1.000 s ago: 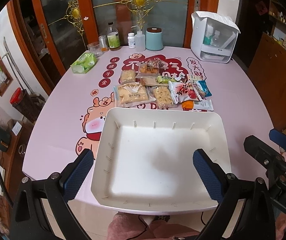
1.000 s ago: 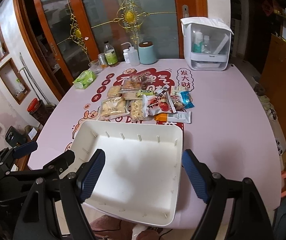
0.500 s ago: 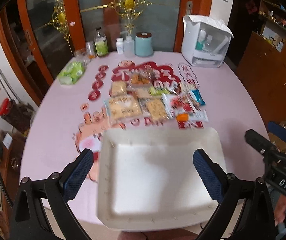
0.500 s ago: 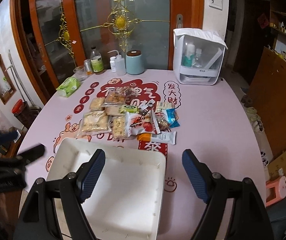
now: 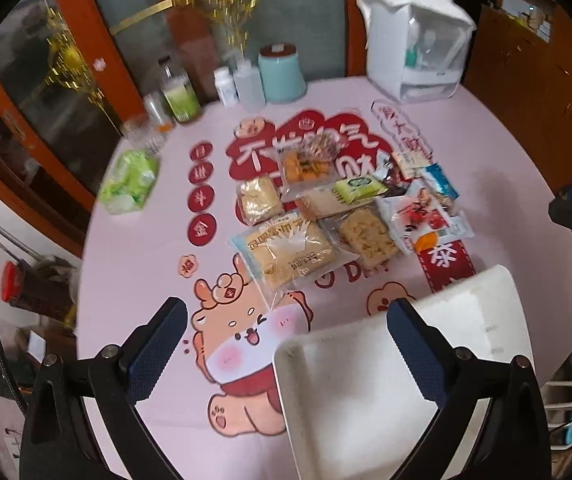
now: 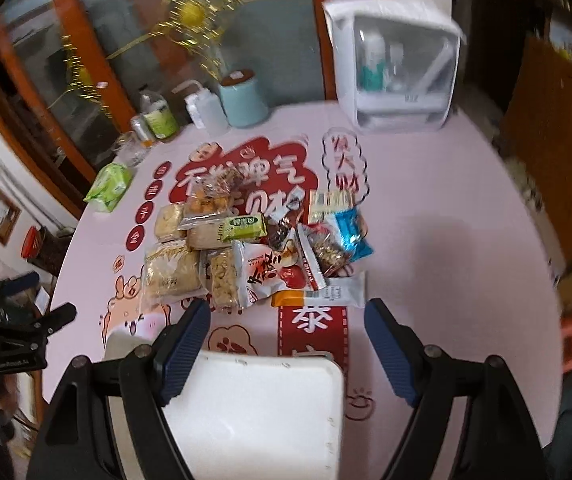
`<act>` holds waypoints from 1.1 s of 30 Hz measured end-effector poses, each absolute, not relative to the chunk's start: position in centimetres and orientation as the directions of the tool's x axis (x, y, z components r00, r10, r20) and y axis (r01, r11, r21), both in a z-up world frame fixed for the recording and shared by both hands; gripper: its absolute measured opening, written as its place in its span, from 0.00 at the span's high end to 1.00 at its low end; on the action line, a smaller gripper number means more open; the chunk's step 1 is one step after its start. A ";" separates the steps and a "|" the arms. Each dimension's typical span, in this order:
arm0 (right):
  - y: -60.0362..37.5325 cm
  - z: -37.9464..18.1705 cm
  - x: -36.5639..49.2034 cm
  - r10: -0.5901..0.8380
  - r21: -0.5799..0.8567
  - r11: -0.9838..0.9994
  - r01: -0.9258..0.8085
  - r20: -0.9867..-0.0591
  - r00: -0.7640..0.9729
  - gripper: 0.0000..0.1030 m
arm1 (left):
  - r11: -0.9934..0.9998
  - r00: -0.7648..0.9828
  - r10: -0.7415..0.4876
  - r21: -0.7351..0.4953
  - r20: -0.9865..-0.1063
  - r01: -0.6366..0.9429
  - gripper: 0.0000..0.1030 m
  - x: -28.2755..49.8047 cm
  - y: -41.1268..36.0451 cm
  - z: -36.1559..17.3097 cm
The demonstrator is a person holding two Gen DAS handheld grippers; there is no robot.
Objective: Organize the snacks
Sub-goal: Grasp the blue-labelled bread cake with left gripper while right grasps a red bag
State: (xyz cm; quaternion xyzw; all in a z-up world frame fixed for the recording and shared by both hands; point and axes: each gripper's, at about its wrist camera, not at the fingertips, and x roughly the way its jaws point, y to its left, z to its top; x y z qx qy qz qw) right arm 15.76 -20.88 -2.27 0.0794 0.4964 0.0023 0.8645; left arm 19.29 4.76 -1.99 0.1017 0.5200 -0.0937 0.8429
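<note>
Several wrapped snacks (image 5: 342,208) lie heaped in the middle of the pink table, also in the right wrist view as the snack pile (image 6: 254,248). A white tray (image 5: 426,380) sits empty at the near edge, to the lower right of my left gripper (image 5: 286,344). That gripper is open over the cartoon print, nothing between its blue pads. My right gripper (image 6: 288,340) is open too, above the white tray's (image 6: 254,412) far rim, just short of an orange and white packet (image 6: 322,294).
At the table's far side stand a white dispenser box (image 5: 414,48), a teal canister (image 5: 280,72), bottles (image 5: 178,92) and a green tissue pack (image 5: 128,182). Wooden glass doors rise behind. The other handheld gripper (image 6: 10,340) shows at the left of the right wrist view.
Both grippers moved forward and sideways over the table; the tray slid from between the fingers toward the lower frame, and the snack pile came closer. Jaws stayed wide.
</note>
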 end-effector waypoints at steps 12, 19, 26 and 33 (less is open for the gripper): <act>-21.1 -13.7 24.7 0.255 0.378 0.852 0.361 -0.904 0.344 0.22 | 0.990 0.192 -0.105 -0.085 -0.976 0.111 0.03 30.8 6.2 -14.9; -21.7 -16.9 25.9 0.290 0.421 0.768 0.483 -0.900 0.325 0.22 | 0.979 0.100 -0.196 -0.201 -0.976 -0.042 0.03 33.5 7.5 -19.4; -21.1 -18.6 27.2 0.274 0.393 0.772 0.500 -0.915 0.296 0.22 | 0.968 0.076 -0.222 -0.229 -0.972 -0.100 0.03 34.8 8.1 -21.8; -20.9 -20.8 27.5 0.309 0.397 0.752 0.526 -0.917 0.251 0.22 | 0.964 0.039 -0.221 -0.224 -0.975 -0.142 0.03 35.4 8.8 -23.8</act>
